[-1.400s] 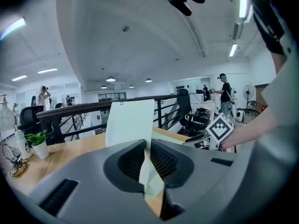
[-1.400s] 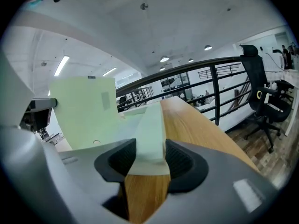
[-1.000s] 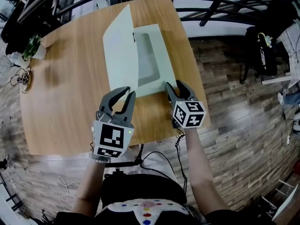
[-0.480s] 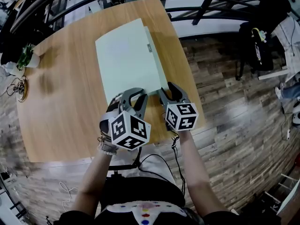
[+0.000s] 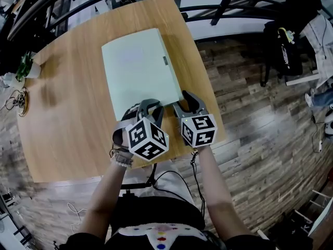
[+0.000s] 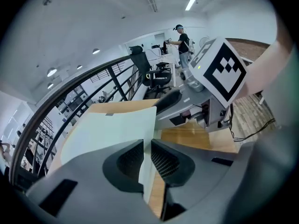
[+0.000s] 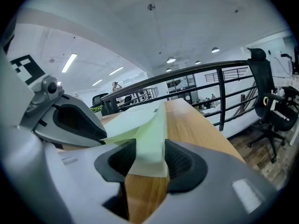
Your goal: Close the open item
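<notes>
A pale green flat box lies on the wooden table, its lid down almost flat over the base. My left gripper is shut on the lid's thin near edge. In the left gripper view the pads pinch that edge. My right gripper is at the box's near right corner, just right of the left one. In the right gripper view its jaws are shut on the corner of the box. The left gripper's finger shows beside it.
A small potted plant and a coil of wire sit at the table's left edge. A black railing runs behind the table. A black chair stands on the wood floor to the right.
The lid has swung from nearly upright down onto the base. My left gripper followed it rightward and rolled over, now close beside the right gripper, which stayed at the corner.
</notes>
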Tool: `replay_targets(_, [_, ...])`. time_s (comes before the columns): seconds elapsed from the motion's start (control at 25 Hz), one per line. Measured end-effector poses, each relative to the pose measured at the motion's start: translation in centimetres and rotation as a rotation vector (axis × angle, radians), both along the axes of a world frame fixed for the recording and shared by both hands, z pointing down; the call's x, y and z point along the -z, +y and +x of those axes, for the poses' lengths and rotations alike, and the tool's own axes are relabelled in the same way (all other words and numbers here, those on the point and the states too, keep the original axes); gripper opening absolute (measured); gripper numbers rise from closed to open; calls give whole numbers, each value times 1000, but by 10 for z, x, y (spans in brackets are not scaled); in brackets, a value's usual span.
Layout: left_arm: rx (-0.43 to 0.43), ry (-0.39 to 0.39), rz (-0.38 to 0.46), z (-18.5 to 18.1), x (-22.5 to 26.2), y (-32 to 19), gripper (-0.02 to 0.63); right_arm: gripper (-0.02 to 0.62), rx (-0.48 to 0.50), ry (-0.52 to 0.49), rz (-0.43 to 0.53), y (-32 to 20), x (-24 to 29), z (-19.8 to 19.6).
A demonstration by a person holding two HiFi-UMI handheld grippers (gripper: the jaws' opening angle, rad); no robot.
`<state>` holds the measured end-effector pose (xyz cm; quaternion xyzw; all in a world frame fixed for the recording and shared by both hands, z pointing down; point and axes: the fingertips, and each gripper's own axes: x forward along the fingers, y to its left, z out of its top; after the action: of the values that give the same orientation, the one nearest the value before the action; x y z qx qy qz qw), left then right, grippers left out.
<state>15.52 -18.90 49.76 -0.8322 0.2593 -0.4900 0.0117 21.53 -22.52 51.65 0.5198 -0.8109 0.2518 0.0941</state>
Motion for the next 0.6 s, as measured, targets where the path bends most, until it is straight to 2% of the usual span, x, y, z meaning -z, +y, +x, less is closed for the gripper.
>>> replay_targets(0.2, [-5,-29,-34,1,-10,0,54,193,24,44,5,4,2,10])
replay_targets(0.44, [-7,-49,-85,1,-23,0,58,192,-19,31,-1,17,5,37])
replay_targets(0.6, [-24,-53,-92,3,-26,0,66,192,-37,28,4,25,10,46])
